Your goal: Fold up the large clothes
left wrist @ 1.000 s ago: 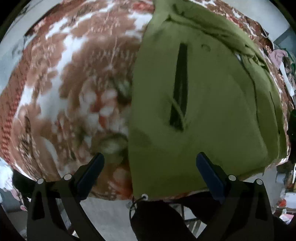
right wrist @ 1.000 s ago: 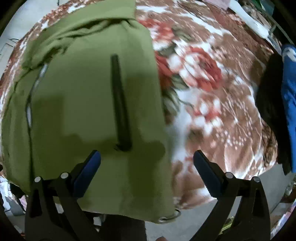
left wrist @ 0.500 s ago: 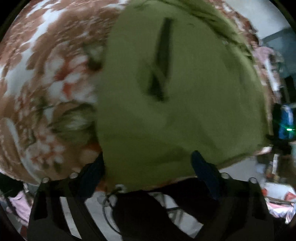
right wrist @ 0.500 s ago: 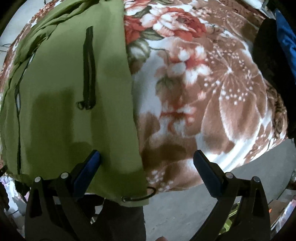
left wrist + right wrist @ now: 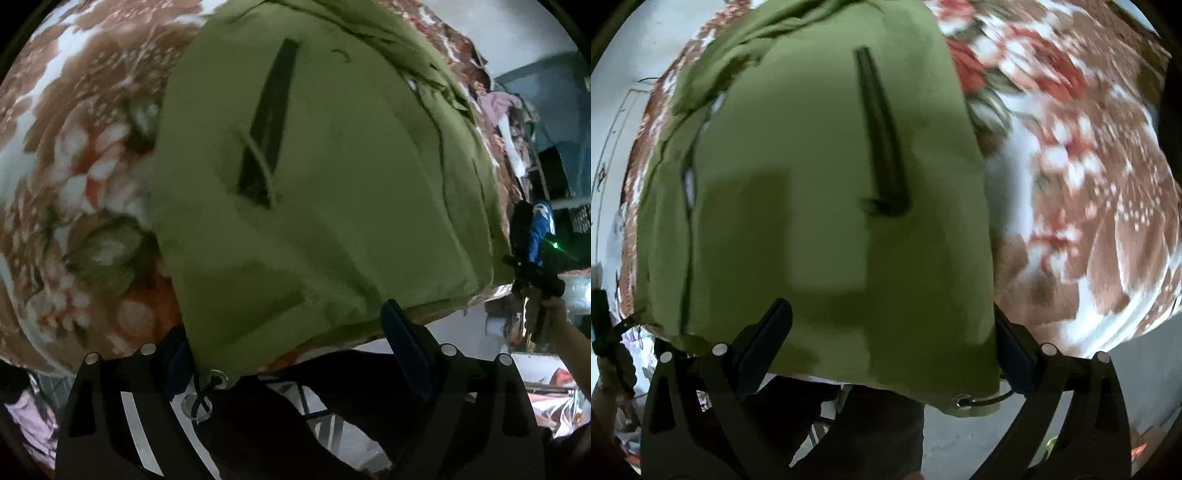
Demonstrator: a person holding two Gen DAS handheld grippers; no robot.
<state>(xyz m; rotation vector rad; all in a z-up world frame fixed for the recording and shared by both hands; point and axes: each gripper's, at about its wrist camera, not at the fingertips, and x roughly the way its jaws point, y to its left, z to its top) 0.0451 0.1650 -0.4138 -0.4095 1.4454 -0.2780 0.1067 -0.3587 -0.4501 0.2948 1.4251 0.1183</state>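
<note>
A big flowery blanket (image 5: 74,155) in brown, white and red is spread out flat; a green jacket (image 5: 332,206) is laid on top of it, with its bottom hem hung a little over the near edge of the blanket (image 5: 1089,221). In the right wrist view the jacket (image 5: 820,206) fills the left and middle, and the blanket is seen to its right. A dark zip pocket (image 5: 269,125) is seen on the left half of the jacket, and another dark zip pocket (image 5: 882,140) on the right half. A metal ring (image 5: 218,378) with a dark cord is seen at the left hem corner; a metal ring (image 5: 964,399) is seen at the right hem corner too. The left gripper (image 5: 284,347) is held spread wide over the left hem corner, with its jaws having just been closed a little; cloth lies between them but is not pinched. The right gripper (image 5: 894,339) is held spread wide over the right hem corner; nothing is pinched by it.
</note>
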